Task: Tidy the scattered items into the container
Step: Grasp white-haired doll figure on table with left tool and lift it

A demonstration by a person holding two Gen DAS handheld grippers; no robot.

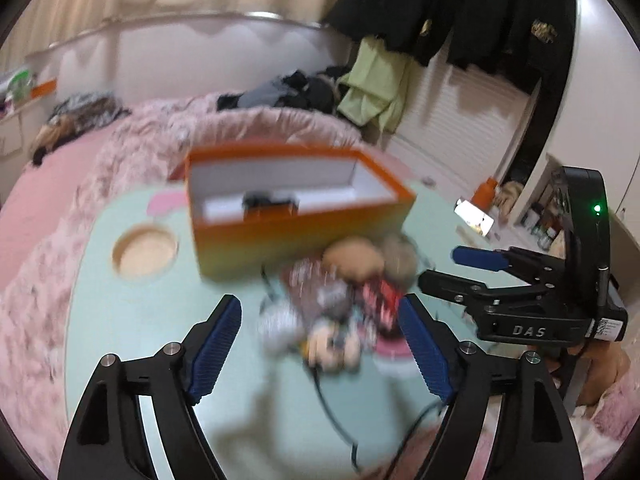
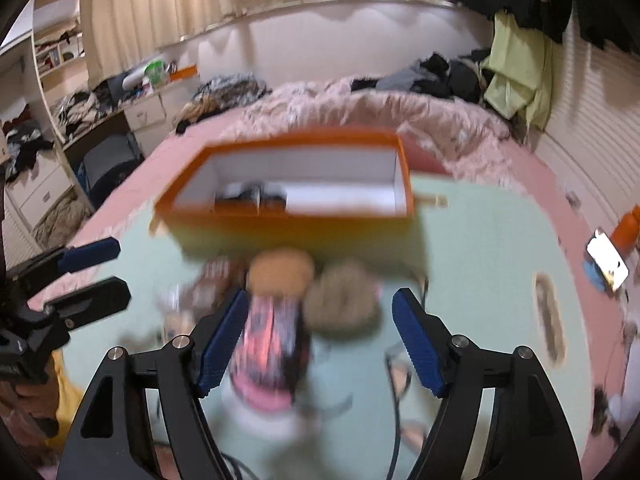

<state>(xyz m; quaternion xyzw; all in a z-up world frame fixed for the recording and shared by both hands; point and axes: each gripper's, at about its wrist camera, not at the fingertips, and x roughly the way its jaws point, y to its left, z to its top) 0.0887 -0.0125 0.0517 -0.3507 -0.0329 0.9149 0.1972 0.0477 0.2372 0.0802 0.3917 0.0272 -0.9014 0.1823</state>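
An open orange box (image 1: 304, 236) with white inner walls stands on the pale green tabletop (image 1: 160, 320); a dark item lies inside it (image 1: 270, 202). A blurred heap of small items (image 1: 340, 304) lies in front of it: a tan round pouch (image 1: 352, 258), a grey-brown furry one (image 1: 400, 258), a red-patterned pack (image 1: 384, 300) and a black cable (image 1: 332, 404). My left gripper (image 1: 320, 344) is open above the heap. My right gripper (image 2: 316, 344) is open, with the red-patterned pack (image 2: 268, 344) beside its left finger. The box also shows in the right wrist view (image 2: 296, 216).
The table stands on a bed with a pink fluffy blanket (image 1: 52, 248). A round hole (image 1: 144, 252) is in the tabletop at the left. A phone (image 2: 608, 264) and an orange bottle (image 2: 628, 228) are at the right. Clothes are piled behind.
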